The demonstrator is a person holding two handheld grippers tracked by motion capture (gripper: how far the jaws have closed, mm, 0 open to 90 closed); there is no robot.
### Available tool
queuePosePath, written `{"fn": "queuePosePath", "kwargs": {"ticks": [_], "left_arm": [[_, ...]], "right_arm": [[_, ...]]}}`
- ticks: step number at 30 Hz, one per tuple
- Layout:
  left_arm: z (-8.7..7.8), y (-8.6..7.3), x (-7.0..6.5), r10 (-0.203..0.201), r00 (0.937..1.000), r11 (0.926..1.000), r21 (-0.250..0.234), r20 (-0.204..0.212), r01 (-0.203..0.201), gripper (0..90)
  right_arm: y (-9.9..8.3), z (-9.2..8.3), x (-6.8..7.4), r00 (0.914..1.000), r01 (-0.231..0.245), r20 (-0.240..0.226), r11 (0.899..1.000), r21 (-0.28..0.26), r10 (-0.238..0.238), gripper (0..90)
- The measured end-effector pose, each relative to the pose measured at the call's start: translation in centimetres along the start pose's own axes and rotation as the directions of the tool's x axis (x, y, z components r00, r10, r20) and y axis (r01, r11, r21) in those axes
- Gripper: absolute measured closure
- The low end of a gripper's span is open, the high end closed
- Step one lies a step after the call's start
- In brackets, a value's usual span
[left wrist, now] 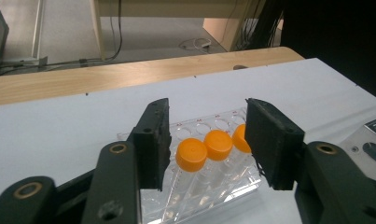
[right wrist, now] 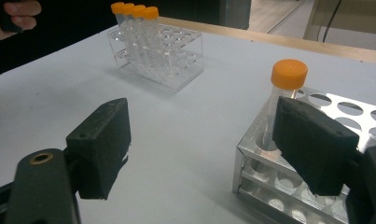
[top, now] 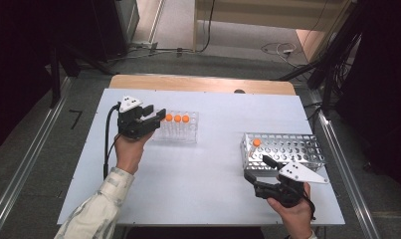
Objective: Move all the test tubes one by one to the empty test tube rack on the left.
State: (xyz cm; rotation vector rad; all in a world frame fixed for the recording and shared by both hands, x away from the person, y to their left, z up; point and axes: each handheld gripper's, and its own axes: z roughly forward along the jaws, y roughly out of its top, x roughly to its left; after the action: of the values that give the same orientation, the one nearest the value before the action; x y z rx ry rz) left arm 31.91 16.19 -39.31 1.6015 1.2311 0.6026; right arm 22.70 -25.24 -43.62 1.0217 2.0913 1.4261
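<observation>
A clear plastic rack [top: 189, 130] stands left of the table's middle and holds several tubes with orange caps [top: 177, 118]. My left gripper [top: 155, 113] hovers open at that rack's left end. In the left gripper view the nearest orange cap [left wrist: 191, 154] sits low between the jaws, untouched. At the right stands a metal rack [top: 292, 149] with one orange-capped tube [top: 256, 143] in its near left corner. My right gripper [top: 256, 167] is open just in front of that corner. In the right gripper view the single tube [right wrist: 288, 74] rises beside the right jaw, and the clear rack [right wrist: 176, 60] lies farther off.
The white tabletop [top: 203, 169] lies bare between the two racks and along the front. A wooden strip [top: 203, 83] runs along the far edge. Cables [top: 280, 50] lie on the floor behind the table, and metal rails [top: 337, 149] flank both sides.
</observation>
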Motion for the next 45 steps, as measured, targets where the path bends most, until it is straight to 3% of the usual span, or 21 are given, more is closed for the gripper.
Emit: {"fn": "queuePosePath", "kwargs": {"ticks": [8,14,22,28,33,45], "left_arm": [[-1.9,-0.5,-1.0,0.011,0.9999,0.9998,-0.015,0.0,-0.011,32.4],[-3.4,-1.6,-1.9,0.006,0.9999,0.9993,-0.038,0.016,-0.005,25.9],[-4.8,-4.7,-2.5,0.003,0.9994,0.9996,-0.03,0.033,-0.002,24.7],[-5.7,-6.6,-2.3,-0.015,0.9995,0.9996,-0.024,0.027,0.015,24.5],[-6.2,-7.8,-2.0,-0.031,0.9992,0.9992,-0.023,0.027,0.032,24.4],[-5.9,-8.8,-2.2,-0.022,0.9991,0.9998,0.003,0.035,0.022,24.0]], "right_arm": [[-0.1,0.1,-0.3,0.9999,-0.001,0.013,1.0,0.004,0.001,18.3],[-0.2,0.1,-0.5,0.9996,0.003,0.027,1.0,0.006,-0.003,18.3],[-0.4,0.7,-1.4,0.9974,0.002,0.073,1.0,0.0,-0.002,18.7],[-0.8,2.2,-2.8,0.9888,0.002,0.149,1.0,0.005,-0.002,22.8],[-0.9,3.4,-3.6,0.9828,-0.001,0.185,1.0,0.009,-0.001,28.3],[-0.9,5.0,-4.0,0.9781,0.02,0.207,1.0,0.012,-0.022,42.2]]}}
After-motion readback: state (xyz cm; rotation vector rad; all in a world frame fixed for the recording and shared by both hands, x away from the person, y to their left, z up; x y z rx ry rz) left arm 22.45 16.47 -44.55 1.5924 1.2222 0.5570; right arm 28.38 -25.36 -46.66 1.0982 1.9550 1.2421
